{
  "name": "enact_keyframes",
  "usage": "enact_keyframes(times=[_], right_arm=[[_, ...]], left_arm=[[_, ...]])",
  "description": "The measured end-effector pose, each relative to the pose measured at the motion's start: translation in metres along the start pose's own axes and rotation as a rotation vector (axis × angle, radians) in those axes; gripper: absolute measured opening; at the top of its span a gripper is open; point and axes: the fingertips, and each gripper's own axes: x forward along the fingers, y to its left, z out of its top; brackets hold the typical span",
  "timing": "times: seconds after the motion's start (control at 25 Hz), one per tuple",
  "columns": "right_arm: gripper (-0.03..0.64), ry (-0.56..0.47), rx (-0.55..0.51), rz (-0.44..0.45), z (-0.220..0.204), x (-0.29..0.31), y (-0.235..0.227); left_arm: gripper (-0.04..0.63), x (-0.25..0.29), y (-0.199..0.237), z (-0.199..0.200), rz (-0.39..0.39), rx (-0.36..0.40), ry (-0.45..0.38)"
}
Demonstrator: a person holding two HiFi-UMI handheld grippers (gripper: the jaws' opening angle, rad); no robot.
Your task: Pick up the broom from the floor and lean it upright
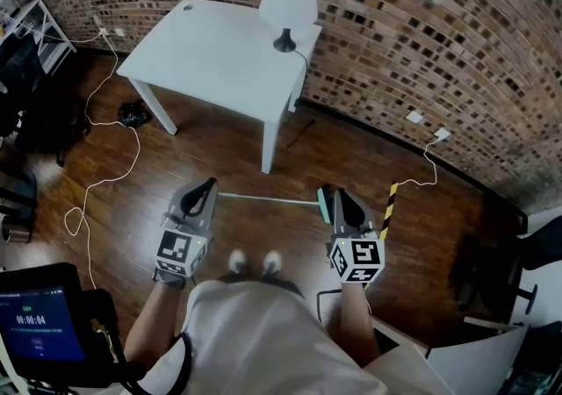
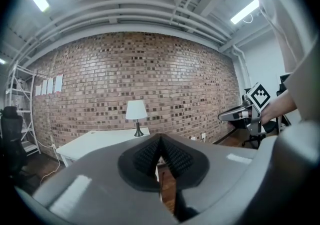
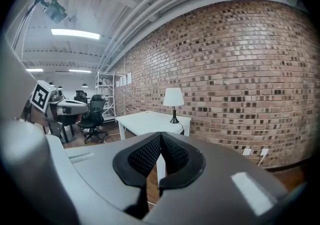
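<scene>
The broom [image 1: 268, 199] lies flat on the wooden floor just ahead of the person's shoes, its thin pale handle running left to right. Its teal head [image 1: 324, 204] is at the right end, partly behind my right gripper [image 1: 337, 195]. My left gripper [image 1: 209, 184] hovers above the handle's left end. Both are held above the floor and point roughly level toward the brick wall. In the left gripper view the left gripper [image 2: 160, 141] has its ribbed pads together with nothing between them; the right gripper [image 3: 161, 136] looks the same in its own view. The broom shows in neither gripper view.
A white table [image 1: 219, 55] with a white lamp [image 1: 288, 0] stands ahead against the brick wall [image 1: 421, 25]. White cables [image 1: 105, 152] trail over the floor at left. A yellow-and-black striped bar [image 1: 387, 210] lies at right. A screen [image 1: 39, 323] sits at lower left.
</scene>
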Motion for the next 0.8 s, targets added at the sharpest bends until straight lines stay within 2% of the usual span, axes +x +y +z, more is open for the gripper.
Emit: enact_keyframes(times=[0.24,0.4,0.8], right_arm=[[0.014,0.003,-0.013,0.023,0.004,0.021,0.009],[0.014,0.018,-0.043,0.072,0.005,0.036,0.011],[0.028,0.176,-0.148,0.355,-0.033,0.114,0.041]], left_arm=[[0.000,0.007,0.020,-0.007,0.016,-0.014,0.012],[0.000,0.013,0.026,-0.012,0.035,-0.024,0.025],[0.000,0.020,0.050,-0.054,0.153,-0.069,0.123]])
